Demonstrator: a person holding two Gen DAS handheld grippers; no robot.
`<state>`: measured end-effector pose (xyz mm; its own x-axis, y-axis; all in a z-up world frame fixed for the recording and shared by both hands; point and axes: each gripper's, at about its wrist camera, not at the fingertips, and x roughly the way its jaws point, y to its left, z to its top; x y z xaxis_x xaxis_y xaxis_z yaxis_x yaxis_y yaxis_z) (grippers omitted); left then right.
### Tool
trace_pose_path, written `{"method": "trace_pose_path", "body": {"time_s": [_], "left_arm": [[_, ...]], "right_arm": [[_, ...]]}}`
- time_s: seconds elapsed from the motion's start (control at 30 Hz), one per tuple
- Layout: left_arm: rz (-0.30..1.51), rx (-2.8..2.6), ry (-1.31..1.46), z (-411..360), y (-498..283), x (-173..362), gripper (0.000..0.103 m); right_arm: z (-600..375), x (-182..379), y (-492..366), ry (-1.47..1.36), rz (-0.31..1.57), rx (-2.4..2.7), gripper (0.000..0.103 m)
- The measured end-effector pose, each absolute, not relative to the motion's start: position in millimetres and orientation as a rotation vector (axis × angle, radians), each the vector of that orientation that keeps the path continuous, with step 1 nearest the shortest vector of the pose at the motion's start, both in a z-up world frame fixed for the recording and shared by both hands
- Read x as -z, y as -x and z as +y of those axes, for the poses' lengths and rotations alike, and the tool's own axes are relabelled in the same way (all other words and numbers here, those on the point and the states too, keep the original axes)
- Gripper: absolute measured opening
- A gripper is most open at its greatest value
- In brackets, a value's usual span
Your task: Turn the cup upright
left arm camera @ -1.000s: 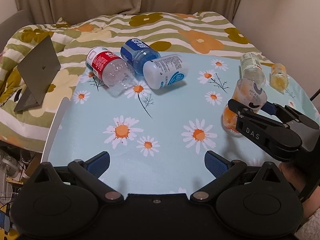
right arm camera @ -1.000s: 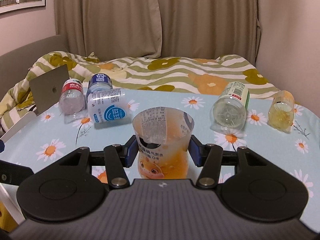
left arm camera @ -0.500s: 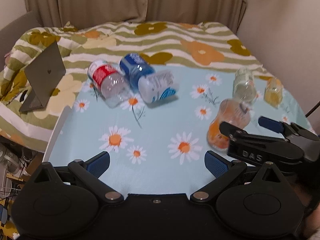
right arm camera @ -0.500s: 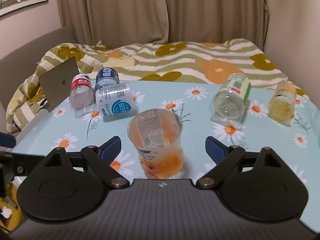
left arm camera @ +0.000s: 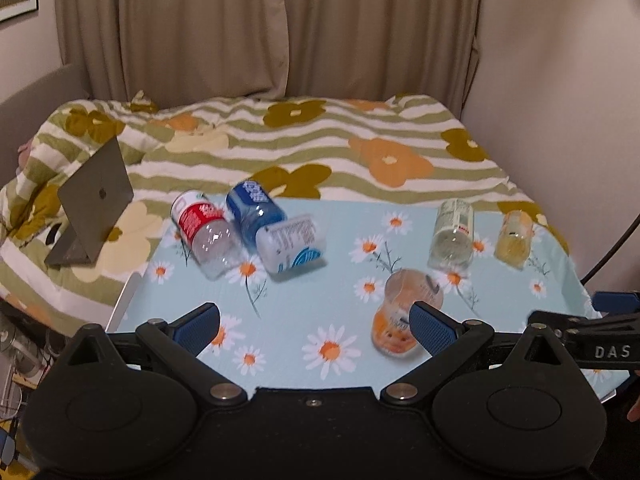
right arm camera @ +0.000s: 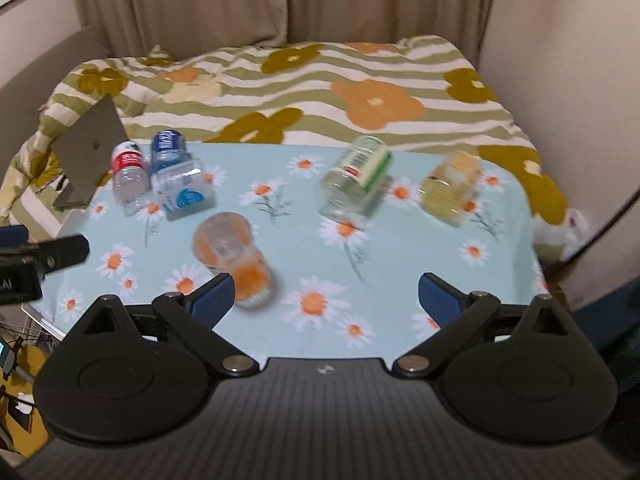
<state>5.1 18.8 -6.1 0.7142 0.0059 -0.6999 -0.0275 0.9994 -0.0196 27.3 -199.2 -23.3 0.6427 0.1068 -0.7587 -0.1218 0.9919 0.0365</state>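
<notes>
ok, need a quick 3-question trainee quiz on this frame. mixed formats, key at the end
1. True or false: the right gripper is shut on the orange cup.
2. How many cut bottle cups lie on their sides on the daisy tablecloth? A) three B) five C) seven
3. Fill in: the orange cup stands ____ with its open mouth facing up.

Key:
1. False. Its jaws are spread wide, and the cup stands free on the cloth.
2. B. The red-label, blue-label, white-and-blue, green-label and yellow cups.
3. upright
</notes>
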Motion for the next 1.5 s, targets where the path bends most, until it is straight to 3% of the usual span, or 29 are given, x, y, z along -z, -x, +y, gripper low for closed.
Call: {"method": "trace_pose_path", "body": {"time_s": [1.5], "left_arm": [[0.777,0.010,-0.037,10,9,6,0.103]], "right_arm": [[-210,18,-13,0.006,0.849,-0.070,0.103]]}}
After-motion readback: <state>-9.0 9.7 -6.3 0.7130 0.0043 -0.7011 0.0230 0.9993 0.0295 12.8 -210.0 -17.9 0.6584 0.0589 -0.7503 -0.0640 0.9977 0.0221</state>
